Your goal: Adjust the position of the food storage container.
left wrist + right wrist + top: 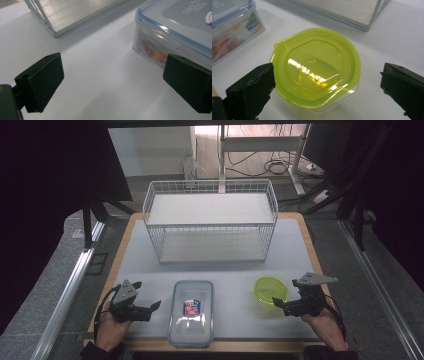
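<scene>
Both hands are low at the near edge of the table [295,232], and each one carries a gripper pointed inward. On the left, the left gripper [156,304] sits level, aimed at the clear lidded box [191,312] that lies lengthwise at the front centre of the white mat; its jaws stand wide apart with nothing between them but bare mat, as the left gripper view makes plain, where the box [175,27] with its blue-rimmed lid sits just beyond the right-hand jaw, close but not touching. Something orange shows through the box's clear wall. Over on the right, the right gripper [274,302] hovers right at the near edge of the round green-lidded tub [270,290], which rests on the mat to the right of the box, the two well apart. From the right gripper view the tub [315,67] sits squarely in front of the gap, its yellow-green lid up and glossy, and the jaws are spread wide, one off each side, neither pressing on it. Behind both containers, toward the far side of the table, stands the white wire rack [211,220] with its two shelves, apart from everything in front.
</scene>
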Demonstrator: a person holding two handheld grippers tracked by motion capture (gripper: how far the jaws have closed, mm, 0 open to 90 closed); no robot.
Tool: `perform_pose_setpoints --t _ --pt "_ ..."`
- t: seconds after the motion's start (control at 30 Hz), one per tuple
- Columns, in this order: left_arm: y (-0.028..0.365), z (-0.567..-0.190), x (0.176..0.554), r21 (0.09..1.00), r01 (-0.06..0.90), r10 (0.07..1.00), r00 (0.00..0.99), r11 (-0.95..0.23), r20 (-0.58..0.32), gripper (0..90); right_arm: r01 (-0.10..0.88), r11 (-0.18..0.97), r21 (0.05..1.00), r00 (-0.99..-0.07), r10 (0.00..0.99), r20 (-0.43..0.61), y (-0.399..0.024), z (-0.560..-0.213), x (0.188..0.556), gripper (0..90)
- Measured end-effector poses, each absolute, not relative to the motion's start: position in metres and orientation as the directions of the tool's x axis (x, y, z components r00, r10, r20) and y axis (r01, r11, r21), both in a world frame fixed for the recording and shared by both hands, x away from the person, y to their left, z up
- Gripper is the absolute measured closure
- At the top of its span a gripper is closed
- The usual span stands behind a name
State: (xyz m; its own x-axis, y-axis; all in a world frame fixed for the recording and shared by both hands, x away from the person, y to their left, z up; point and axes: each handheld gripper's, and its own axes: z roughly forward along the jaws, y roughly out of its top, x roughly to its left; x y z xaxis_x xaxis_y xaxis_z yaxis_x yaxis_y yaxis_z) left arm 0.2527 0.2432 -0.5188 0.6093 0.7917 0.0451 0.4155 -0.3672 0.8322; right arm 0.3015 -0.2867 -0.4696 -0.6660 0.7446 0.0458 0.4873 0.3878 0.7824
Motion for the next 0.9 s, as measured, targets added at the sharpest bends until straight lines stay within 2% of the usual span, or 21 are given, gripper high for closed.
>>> perform_pose_setpoints --t 0.4,0.53,0.7,0.73,0.77,0.8,0.83,0.87,0.9 --pt "0.240 -0.521 0.253 0.822 0.420 0.779 0.626 -0.384 0.044 3.7 0.526 0.376 0.763 -0.647 0.760 0.071 -0.282 -0.473 0.302 0.0" --pt "0.239 -0.522 0.253 0.817 0.422 0.777 0.628 -0.392 0.048 3.8 0.526 0.381 0.761 -0.637 0.769 0.055 -0.282 -0.473 0.302 3.1" --pt "0.240 -0.521 0.253 0.825 0.420 0.782 0.622 -0.378 0.042 3.4 0.546 0.367 0.753 -0.616 0.785 0.063 -0.282 -0.467 0.303 17.8" --pt "0.241 -0.521 0.254 0.826 0.420 0.782 0.622 -0.375 0.039 3.4 0.546 0.367 0.753 -0.616 0.785 0.063 -0.282 -0.467 0.303 17.8" --pt "0.241 -0.521 0.254 0.826 0.423 0.783 0.620 -0.374 0.037 3.4 0.542 0.364 0.757 -0.613 0.788 0.059 -0.280 -0.463 0.303 29.2" --pt "0.241 -0.521 0.254 0.826 0.423 0.783 0.620 -0.374 0.037 3.4 0.542 0.364 0.757 -0.613 0.788 0.059 -0.280 -0.463 0.303 29.2" --pt "0.240 -0.521 0.254 0.824 0.422 0.782 0.622 -0.378 0.040 3.4 0.534 0.376 0.757 -0.626 0.778 0.055 -0.277 -0.459 0.303 42.1" --pt "0.240 -0.521 0.254 0.823 0.422 0.781 0.623 -0.380 0.040 3.4 0.527 0.386 0.757 -0.636 0.770 0.050 -0.275 -0.458 0.303 47.6" --pt "0.240 -0.521 0.254 0.823 0.422 0.781 0.623 -0.380 0.040 3.4 0.527 0.386 0.757 -0.636 0.770 0.050 -0.275 -0.458 0.303 47.6"
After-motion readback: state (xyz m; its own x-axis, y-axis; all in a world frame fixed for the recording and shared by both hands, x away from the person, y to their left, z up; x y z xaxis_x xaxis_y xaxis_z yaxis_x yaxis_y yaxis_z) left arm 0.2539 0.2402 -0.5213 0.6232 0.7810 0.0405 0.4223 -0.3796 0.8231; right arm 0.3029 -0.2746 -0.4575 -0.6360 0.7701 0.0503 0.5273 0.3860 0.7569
